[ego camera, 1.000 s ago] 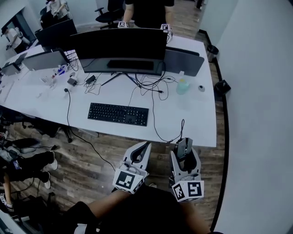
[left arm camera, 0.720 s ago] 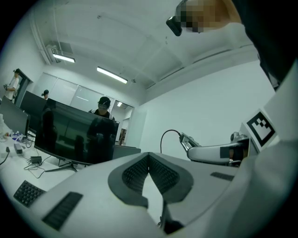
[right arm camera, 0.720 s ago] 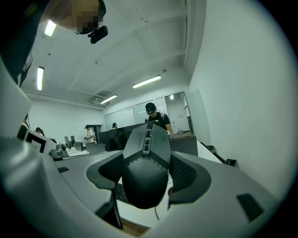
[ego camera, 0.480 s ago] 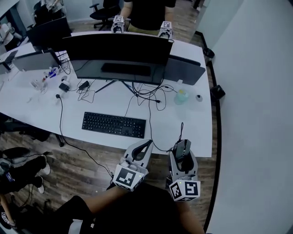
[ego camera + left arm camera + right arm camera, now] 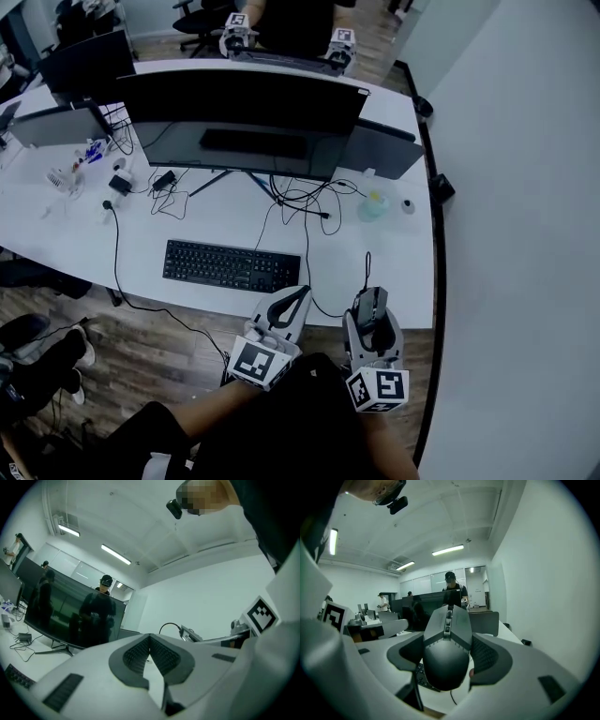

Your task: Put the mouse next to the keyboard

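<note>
Right gripper view shows the right gripper (image 5: 451, 637) with fingers clamped on the mouse (image 5: 446, 665). The left gripper (image 5: 150, 639) has its fingers together, near the keyboard (image 5: 231, 266).

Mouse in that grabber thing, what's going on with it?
A person is holding a gripper tool in each hand. The right gripper is shut on a black mouse, near the front edge of the white desk, with the mouse's cable trailing onto the desk. The left gripper is shut and holds nothing. The keyboard lies on the desk in front of the monitor. The mouse is not yet set down beside it.
</note>
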`<act>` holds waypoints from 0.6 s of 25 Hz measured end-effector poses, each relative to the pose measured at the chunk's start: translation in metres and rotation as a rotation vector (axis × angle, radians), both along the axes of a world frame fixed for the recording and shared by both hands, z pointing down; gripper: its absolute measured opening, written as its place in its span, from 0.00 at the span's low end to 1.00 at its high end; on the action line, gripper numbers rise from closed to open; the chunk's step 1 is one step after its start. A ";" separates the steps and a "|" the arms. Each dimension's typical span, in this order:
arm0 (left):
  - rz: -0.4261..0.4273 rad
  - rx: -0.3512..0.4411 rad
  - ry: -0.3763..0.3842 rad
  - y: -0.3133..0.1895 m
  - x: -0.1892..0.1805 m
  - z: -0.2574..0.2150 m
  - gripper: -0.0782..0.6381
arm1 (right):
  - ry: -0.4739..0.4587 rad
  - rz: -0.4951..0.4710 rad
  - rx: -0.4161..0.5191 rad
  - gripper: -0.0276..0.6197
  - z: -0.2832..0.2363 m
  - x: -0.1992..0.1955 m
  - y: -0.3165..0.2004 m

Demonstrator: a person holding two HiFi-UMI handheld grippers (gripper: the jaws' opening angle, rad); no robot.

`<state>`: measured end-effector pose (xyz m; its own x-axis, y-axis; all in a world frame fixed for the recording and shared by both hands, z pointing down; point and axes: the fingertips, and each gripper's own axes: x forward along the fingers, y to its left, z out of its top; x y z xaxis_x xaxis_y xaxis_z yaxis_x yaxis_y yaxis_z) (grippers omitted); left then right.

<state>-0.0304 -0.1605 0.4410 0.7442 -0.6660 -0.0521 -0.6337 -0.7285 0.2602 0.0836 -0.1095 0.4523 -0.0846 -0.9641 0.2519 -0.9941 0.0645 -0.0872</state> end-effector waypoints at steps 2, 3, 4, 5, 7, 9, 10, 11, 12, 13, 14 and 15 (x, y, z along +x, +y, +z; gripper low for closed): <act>0.011 -0.005 0.007 -0.004 0.003 -0.001 0.11 | 0.006 -0.007 -0.017 0.52 0.002 -0.002 -0.004; 0.015 -0.008 0.006 -0.005 0.005 0.002 0.11 | 0.008 -0.010 -0.027 0.52 0.005 -0.002 -0.006; 0.016 -0.011 0.002 -0.007 0.006 0.005 0.11 | 0.008 -0.012 -0.039 0.52 0.009 -0.001 -0.008; 0.013 -0.018 -0.004 -0.009 0.007 0.009 0.11 | 0.006 -0.014 -0.053 0.52 0.014 -0.001 -0.011; 0.004 -0.028 -0.016 -0.013 0.007 0.014 0.11 | -0.005 -0.018 -0.082 0.52 0.028 0.001 -0.015; -0.004 -0.028 -0.027 -0.017 0.008 0.021 0.11 | -0.028 -0.012 -0.110 0.52 0.043 0.006 -0.019; -0.012 -0.030 -0.033 -0.020 0.008 0.025 0.11 | -0.040 -0.007 -0.122 0.52 0.050 0.009 -0.022; -0.022 -0.035 -0.039 -0.024 0.008 0.028 0.11 | -0.049 -0.003 -0.134 0.52 0.057 0.012 -0.025; -0.033 -0.039 -0.045 -0.028 0.008 0.031 0.11 | -0.056 -0.001 -0.144 0.52 0.065 0.015 -0.029; -0.040 -0.040 -0.051 -0.033 0.010 0.034 0.11 | -0.062 -0.003 -0.155 0.52 0.072 0.018 -0.033; -0.043 -0.037 -0.060 -0.036 0.014 0.035 0.11 | -0.066 -0.007 -0.166 0.52 0.078 0.020 -0.036; -0.045 -0.033 -0.072 -0.039 0.018 0.037 0.11 | -0.069 -0.012 -0.178 0.52 0.085 0.021 -0.039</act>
<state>-0.0125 -0.1997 0.4784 0.7146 -0.6992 0.0228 -0.6835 -0.6908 0.2357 0.1045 -0.1485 0.5372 -0.1190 -0.9035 0.4117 -0.9846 0.0539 -0.1665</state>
